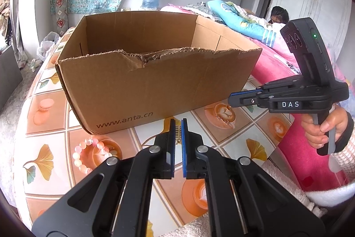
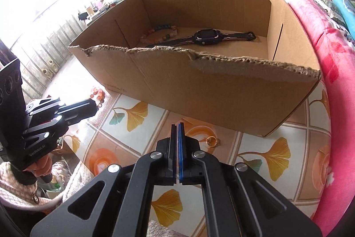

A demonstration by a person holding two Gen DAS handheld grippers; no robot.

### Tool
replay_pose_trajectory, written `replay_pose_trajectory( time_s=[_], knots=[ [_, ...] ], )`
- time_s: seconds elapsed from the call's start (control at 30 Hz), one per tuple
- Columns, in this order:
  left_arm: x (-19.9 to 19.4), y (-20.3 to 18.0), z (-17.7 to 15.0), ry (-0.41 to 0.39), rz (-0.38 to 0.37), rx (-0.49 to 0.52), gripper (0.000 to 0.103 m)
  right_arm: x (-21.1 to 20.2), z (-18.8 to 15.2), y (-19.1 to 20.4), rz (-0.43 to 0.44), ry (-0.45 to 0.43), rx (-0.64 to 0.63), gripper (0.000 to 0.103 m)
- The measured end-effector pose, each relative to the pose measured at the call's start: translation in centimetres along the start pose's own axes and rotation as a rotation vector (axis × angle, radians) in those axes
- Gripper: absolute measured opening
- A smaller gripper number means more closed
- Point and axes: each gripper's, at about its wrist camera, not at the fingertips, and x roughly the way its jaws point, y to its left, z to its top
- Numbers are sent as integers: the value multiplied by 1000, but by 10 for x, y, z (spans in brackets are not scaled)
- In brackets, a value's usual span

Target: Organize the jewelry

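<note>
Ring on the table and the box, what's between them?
Nothing: between the ring and the box lies only bare tablecloth, as the right wrist view shows.

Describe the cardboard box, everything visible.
The cardboard box is plain brown corrugated card, open-topped, with a ragged torn edge along its near wall and a printed web address on the outside. It stands upright on the patterned tablecloth. Inside lie a dark watch and a beaded bracelet. Neither gripper touches it.
</note>
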Motion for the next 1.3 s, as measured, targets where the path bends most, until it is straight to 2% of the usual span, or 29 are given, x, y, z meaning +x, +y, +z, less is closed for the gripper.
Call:
replay_pose_trajectory(
  time_s=[0.1,0.2,0.3,0.37,0.4,0.43,0.57,0.7,1.07,1.3],
  knots=[
    [-1,-1,0,-6,-2,0,4,7,-6,5,-8,50,-27,4],
    [-1,-1,-1,-5,-5,1,4,23,-9,16,-42,87,-65,16],
    [0,1,-2,-2,-4,-3,4,36,-9,20,-92,121,-107,17],
    [0,2,-1,-1,-3,-6,4,36,-8,23,-102,123,-135,15],
    [0,3,-1,-2,-3,-9,4,36,-7,25,-99,132,-145,6],
    [0,4,-1,-2,-3,-11,4,36,-6,25,-84,142,-142,3],
    [2,5,-2,-5,-5,-20,4,35,-1,23,-74,142,-120,2],
    [2,3,-2,-5,-9,-17,4,22,4,15,-27,110,-68,1],
    [-7,1,0,-27,-11,-12,4,-31,13,7,29,14,-26,1],
    [-53,-7,25,-130,-69,24,4,-78,28,32,80,-121,-55,1]
  ],
)
